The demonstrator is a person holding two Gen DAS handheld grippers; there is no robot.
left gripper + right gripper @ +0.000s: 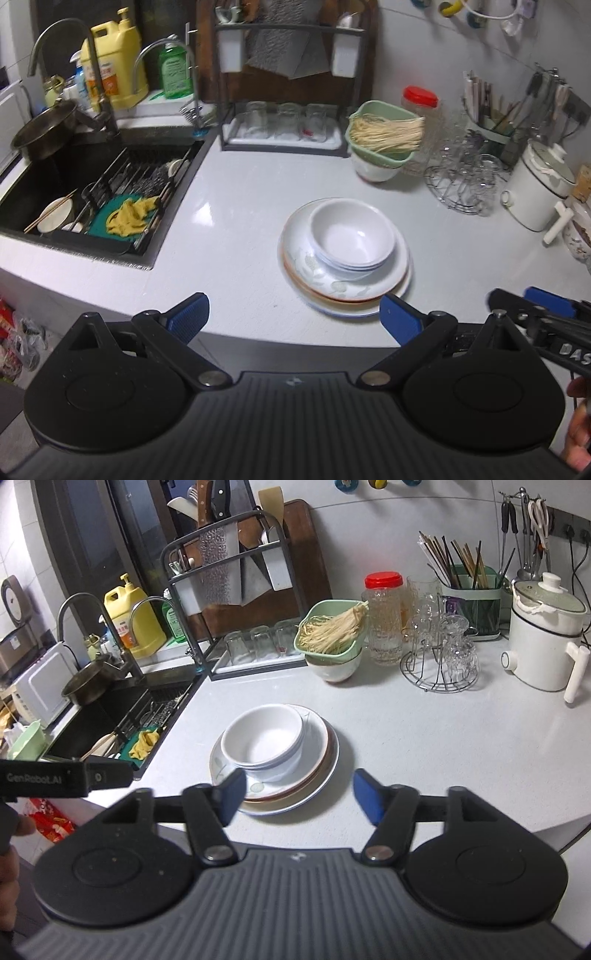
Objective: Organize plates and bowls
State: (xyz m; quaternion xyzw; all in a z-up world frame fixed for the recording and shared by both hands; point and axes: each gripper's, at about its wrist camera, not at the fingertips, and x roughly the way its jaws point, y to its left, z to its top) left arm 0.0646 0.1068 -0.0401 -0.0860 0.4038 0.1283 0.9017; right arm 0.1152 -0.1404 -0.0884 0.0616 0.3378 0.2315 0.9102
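A stack of white bowls [347, 236] sits nested on a stack of plates [325, 284] on the white counter; the top plate has a leaf print. The same bowls [264, 738] and plates [317, 771] show in the right wrist view. My left gripper [295, 319] is open and empty, held near the counter's front edge just in front of the plates. My right gripper [299, 794] is open and empty, also just in front of the plates, with its left finger over the plate rim. Each gripper shows at the edge of the other's view.
A sink [92, 192] with a rack, a bowl and a yellow cloth lies to the left. A dish rack with glasses [284, 122] stands at the back. A green basket of noodles [384, 136], a wire glass stand [465, 184] and a white pot [539, 184] stand to the right.
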